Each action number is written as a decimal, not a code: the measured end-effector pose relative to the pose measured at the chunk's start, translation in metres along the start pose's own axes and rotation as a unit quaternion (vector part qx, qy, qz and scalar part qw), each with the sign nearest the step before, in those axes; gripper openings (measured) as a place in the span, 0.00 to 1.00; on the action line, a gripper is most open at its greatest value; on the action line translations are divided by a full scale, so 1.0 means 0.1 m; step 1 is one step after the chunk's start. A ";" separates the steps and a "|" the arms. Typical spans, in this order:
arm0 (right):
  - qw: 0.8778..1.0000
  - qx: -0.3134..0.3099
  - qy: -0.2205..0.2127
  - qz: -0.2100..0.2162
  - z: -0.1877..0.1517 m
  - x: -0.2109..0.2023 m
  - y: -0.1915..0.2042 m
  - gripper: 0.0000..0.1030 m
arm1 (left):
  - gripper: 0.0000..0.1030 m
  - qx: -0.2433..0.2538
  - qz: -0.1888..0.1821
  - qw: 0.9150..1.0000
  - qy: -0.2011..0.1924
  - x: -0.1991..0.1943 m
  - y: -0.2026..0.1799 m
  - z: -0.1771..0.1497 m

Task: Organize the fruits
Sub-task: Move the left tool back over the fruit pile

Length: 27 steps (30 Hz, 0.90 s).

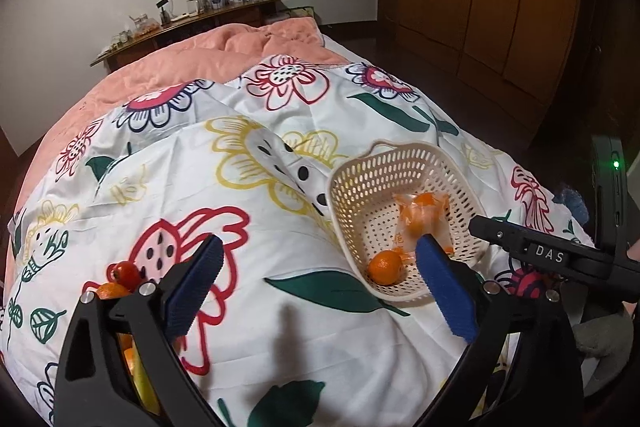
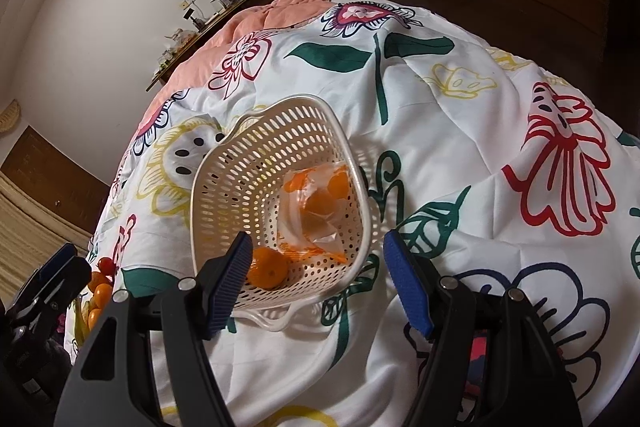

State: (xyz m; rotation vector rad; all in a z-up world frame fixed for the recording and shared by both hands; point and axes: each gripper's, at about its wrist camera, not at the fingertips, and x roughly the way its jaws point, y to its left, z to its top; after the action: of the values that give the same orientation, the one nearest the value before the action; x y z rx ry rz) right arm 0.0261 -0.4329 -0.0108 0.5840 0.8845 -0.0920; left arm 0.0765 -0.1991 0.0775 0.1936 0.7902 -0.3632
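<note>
Floral bedspread, cream basket — black hand-held gripper marked "DAS"

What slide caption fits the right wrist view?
Open right claw above a cream perforated plastic basket holding a loose round orange and a clear bag of oranges.

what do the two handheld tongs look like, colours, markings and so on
Both tongs are matte black plastic frames with triangular cut-outs and silver pivot bolts, each finger faced with a ribbed blue pad. The left tongs and right tongs look alike. In the left wrist view, the right unit's black body carries white "DAS" lettering, with a green light nearby.
</note>
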 end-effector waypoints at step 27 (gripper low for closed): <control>0.999 -0.030 0.007 0.018 -0.07 -0.07 0.33 0.69 | 0.96 -0.125 0.079 0.989 -0.010 -0.45 1.43 -0.09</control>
State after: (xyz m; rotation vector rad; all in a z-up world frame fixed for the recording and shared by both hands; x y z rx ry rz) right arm 0.0270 -0.4032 0.0058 0.5446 0.8877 -0.0292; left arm 0.0970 -0.0538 0.1084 0.0172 0.7877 -0.1133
